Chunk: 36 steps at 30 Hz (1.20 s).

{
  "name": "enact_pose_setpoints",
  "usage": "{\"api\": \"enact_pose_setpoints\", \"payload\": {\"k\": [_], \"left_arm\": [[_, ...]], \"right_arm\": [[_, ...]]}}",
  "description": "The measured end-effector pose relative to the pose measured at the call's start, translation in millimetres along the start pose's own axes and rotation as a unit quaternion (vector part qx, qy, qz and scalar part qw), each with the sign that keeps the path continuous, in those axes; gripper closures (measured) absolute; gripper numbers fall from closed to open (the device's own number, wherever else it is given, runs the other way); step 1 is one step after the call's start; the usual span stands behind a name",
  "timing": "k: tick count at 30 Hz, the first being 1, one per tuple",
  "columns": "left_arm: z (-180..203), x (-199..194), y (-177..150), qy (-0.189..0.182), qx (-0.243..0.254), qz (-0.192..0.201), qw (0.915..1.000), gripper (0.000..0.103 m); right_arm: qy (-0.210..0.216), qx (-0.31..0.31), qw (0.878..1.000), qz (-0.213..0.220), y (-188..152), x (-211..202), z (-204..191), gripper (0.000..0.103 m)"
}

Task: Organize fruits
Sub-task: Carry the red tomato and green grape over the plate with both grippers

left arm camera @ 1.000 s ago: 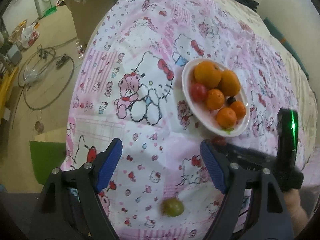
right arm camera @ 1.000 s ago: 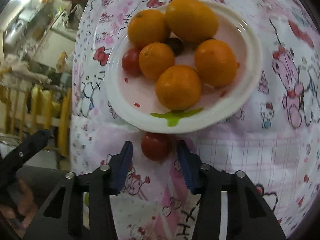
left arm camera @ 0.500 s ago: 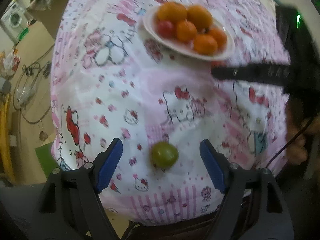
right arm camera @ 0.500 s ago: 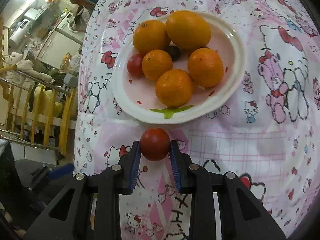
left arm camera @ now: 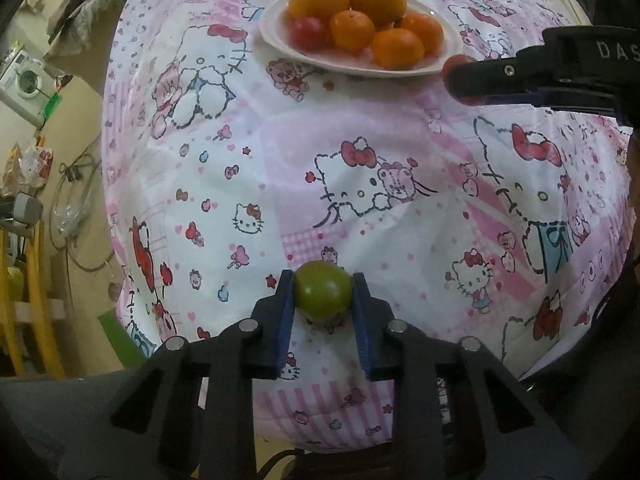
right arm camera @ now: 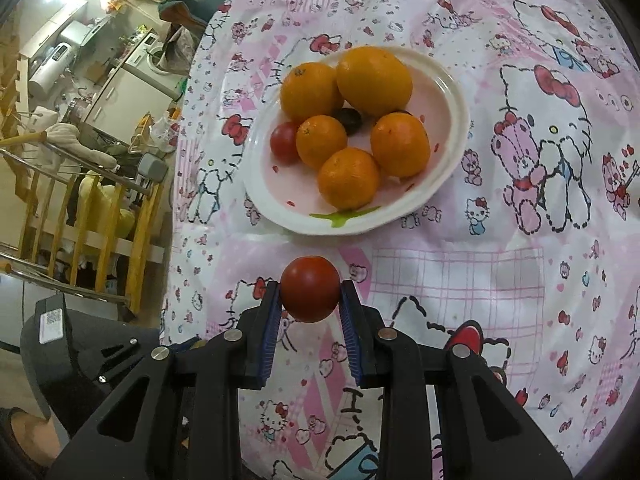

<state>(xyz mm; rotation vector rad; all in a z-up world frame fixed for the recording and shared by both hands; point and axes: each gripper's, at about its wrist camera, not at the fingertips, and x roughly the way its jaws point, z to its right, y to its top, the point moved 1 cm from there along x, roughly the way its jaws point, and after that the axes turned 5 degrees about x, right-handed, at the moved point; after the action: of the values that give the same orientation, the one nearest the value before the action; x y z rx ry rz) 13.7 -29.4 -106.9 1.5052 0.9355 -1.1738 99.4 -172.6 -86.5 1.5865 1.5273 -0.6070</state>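
Note:
My left gripper (left arm camera: 322, 294) is shut on a green tomato (left arm camera: 322, 290) near the front edge of the table. My right gripper (right arm camera: 310, 294) is shut on a red tomato (right arm camera: 310, 288) and holds it just short of a white plate (right arm camera: 452, 100). The plate holds several oranges (right arm camera: 374, 80), a small red tomato (right arm camera: 283, 142) and a dark fruit (right arm camera: 349, 115). In the left wrist view the plate (left arm camera: 276, 40) sits at the far side, and the right gripper (left arm camera: 454, 74) reaches in from the right with the red tomato (left arm camera: 458, 62) partly hidden.
A pink and white cartoon tablecloth (left arm camera: 360, 152) covers the round table. The table's edge drops off at the left (left arm camera: 108, 160). Beyond it lie a floor with cables (left arm camera: 80, 200), a washing machine (left arm camera: 24, 80) and a yellow wooden rack (right arm camera: 92, 216).
My left gripper moved down to the green tomato and shut on it. My right gripper shut on the red tomato and lifted it back a little from the plate.

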Motion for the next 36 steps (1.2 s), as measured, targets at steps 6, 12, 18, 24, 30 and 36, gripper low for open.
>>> {"api": "enact_pose_setpoints", "payload": {"k": [6,12,18,24,30,36], "left_arm": [[-8.6,-22.4,-0.5,-0.012,-0.030,0.017,0.9994,0.080],[-10.8,-51.0,12.1,0.011,-0.020,0.053,0.9983,0.080],[-25.5,-67.3,39.6,0.010,-0.025,0.075,0.9968,0.080],[-27.3,-78.5,66.4,0.015,-0.015,0.096,0.9952,0.080],[-27.6,-84.1,102.4,0.009,-0.016,0.116,0.9931,0.080],[-26.7,-78.9,134.2,0.002,-0.016,0.123,0.9922,0.080]], "right_arm": [[0.010,-0.002,1.000,0.009,1.4,-9.3,-5.0,0.072],[0.024,0.002,0.999,0.032,6.1,-31.2,-3.7,0.072],[0.025,0.004,0.997,0.077,15.3,-65.1,3.3,0.072],[0.022,0.020,0.991,0.131,30.1,-107.9,21.9,0.072],[0.016,0.029,0.987,0.159,43.2,-133.2,37.5,0.072],[0.005,0.028,0.986,0.163,55.7,-138.3,48.7,0.072]]}}
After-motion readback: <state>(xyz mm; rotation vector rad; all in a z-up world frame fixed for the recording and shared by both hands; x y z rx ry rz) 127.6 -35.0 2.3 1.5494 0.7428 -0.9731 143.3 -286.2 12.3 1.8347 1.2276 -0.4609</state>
